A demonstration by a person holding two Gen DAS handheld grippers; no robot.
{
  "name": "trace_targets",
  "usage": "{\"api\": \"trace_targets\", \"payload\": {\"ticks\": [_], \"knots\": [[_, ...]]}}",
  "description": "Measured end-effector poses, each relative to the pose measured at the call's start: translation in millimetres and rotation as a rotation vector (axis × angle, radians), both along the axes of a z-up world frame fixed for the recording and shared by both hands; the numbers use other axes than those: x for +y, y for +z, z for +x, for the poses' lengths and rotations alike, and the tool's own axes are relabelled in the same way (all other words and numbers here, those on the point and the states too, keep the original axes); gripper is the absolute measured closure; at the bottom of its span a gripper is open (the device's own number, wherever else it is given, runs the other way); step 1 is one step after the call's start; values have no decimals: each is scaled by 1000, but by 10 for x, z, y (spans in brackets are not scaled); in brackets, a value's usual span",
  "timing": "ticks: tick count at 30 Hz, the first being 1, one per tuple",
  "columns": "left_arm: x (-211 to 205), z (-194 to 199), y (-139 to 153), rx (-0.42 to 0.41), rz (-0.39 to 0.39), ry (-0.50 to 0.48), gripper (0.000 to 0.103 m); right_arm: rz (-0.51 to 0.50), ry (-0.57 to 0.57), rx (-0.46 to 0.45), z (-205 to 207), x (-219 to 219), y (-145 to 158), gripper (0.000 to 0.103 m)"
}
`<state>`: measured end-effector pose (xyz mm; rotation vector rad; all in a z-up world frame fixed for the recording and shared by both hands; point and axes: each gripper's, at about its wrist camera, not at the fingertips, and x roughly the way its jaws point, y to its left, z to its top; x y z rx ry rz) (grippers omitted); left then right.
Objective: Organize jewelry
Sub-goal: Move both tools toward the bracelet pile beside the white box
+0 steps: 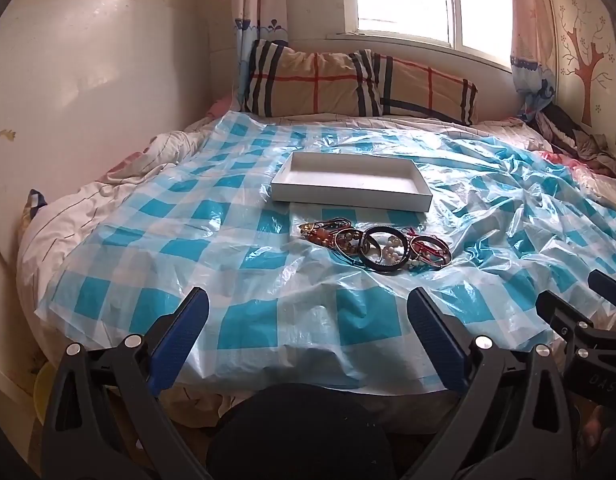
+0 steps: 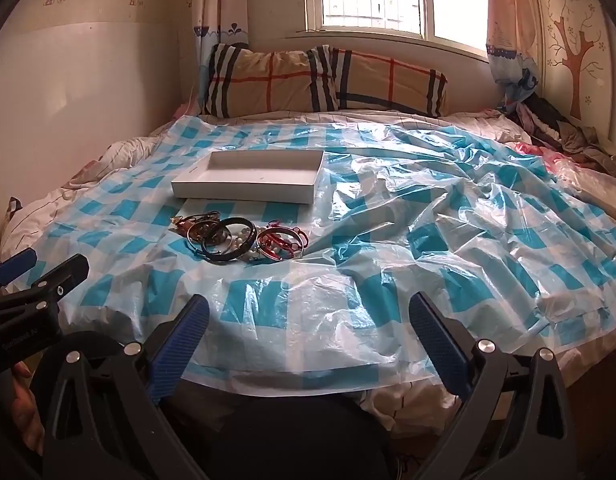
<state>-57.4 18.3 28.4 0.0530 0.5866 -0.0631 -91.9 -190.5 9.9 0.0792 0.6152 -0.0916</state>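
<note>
We hold both tools low over the near edge of a bed, both tilted down toward it. On the left, the left gripper (image 1: 308,312) has its blue-padded fingers (image 1: 188,320) spread as wide as they go, with nothing between them but the crinkled blue-and-white checked plastic sheet (image 1: 168,248) that covers the bedding. In the right wrist view the same tool shows at the left margin, with part of our hand (image 2: 26,408) behind it. Moving right, a pile of jewelry (image 1: 373,244) lies on the sheet: a brownish beaded tangle at its left, a dark bangle (image 1: 381,250) over white pearl-like beads in the middle, and red bracelets (image 1: 429,250) at its right. Just beyond the pile, apart from it, a shallow white box (image 1: 351,182) sits open, and we see nothing inside it. Further right, the right gripper (image 2: 309,316) is likewise fully spread and grips nothing, its fingers over bare sheet, well to the right of the jewelry. At the head of the bed, two plaid pillows (image 1: 359,84) lean under a bright window (image 1: 431,0).
</note>
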Motion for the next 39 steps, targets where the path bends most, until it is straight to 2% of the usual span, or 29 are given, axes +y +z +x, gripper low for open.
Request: {"api": "trace_targets", "payload": {"ticks": [14, 20, 32, 35, 39], "knots": [[18, -41, 15, -2, -6, 4, 7, 12, -5, -33, -72, -36, 67, 7], [66, -123, 58, -13, 10, 10, 7, -14, 6, -59, -148, 34, 120, 7], [200, -278, 153, -20, 9, 32, 7, 46, 7, -51, -273, 17, 214, 7], [221, -321, 202, -30, 10, 34, 7, 21, 10, -44, -276, 30, 224, 7], [245, -357, 261, -39, 12, 38, 7, 82, 6, -75, -333, -16, 256, 7]]}}
